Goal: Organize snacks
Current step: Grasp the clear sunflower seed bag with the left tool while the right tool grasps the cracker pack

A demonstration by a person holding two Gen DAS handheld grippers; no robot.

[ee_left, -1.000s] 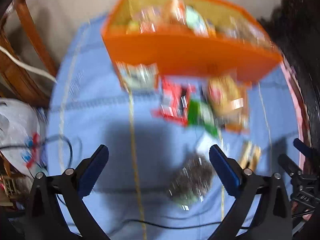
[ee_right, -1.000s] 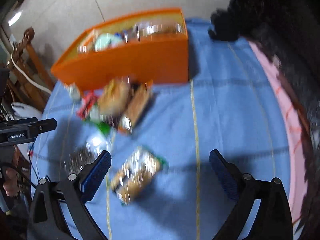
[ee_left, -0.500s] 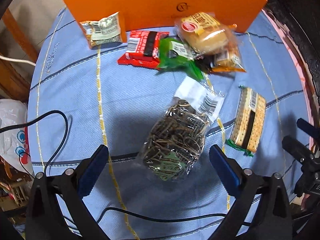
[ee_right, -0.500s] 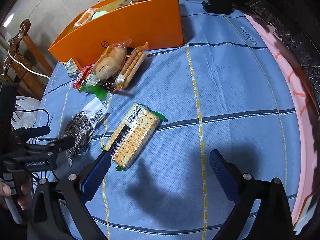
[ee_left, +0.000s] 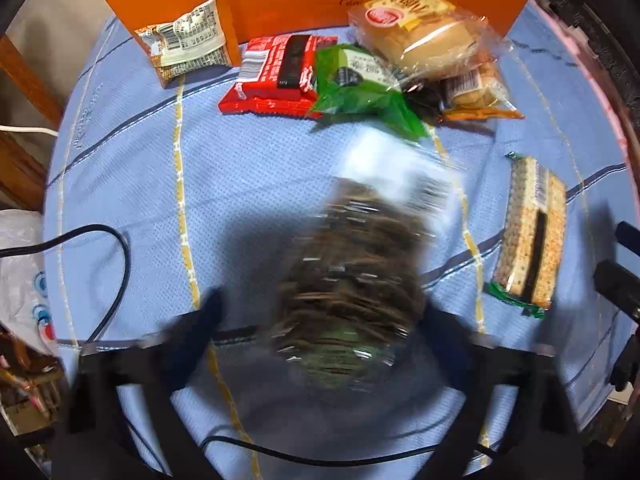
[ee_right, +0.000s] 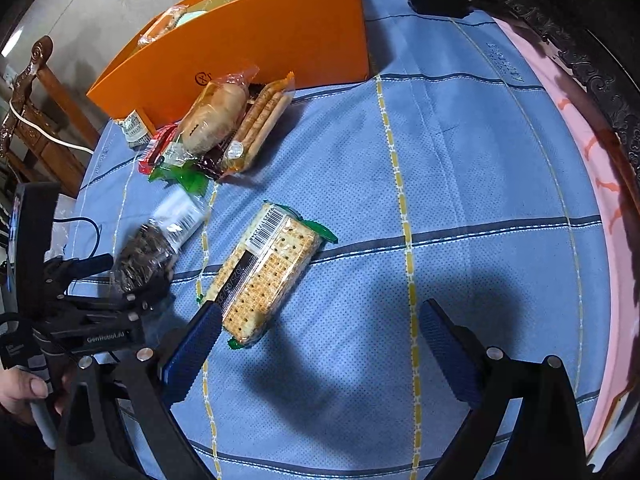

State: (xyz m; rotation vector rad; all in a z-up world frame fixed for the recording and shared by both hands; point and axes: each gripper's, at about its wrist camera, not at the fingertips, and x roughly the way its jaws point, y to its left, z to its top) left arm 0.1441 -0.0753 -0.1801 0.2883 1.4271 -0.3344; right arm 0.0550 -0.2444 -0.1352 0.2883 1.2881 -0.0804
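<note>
Across the table [ee_right: 460,152], under a blue cloth, the orange box [ee_right: 256,52] stands at the far side and serves as landmark. Against its near wall lies a heap of snacks: a bun [ee_left: 416,36], a biscuit pack [ee_right: 260,124] under it, a red packet [ee_left: 276,76], a green packet [ee_left: 360,92] and a small white-labelled packet [ee_left: 188,48] at the box's left corner. Well nearer than the box, apart from the heap, a cracker pack [ee_right: 268,276] lies flat. Left of it, and about as far from the box, sits the seed bag [ee_left: 352,280], blurred in the left wrist view.

At the seed bag, the left gripper [ee_left: 320,320] points down, its jaws having just been closing with the bag between them; they look to be around its lower end, though the blur leaves it unclear whether the pads press on it. A hand [ee_right: 24,388] grips its handle. Nearer still from the box, the right gripper [ee_right: 316,344] hangs over bare cloth, jaws wide and empty, its left finger just beside the cracker pack's near end.
</note>
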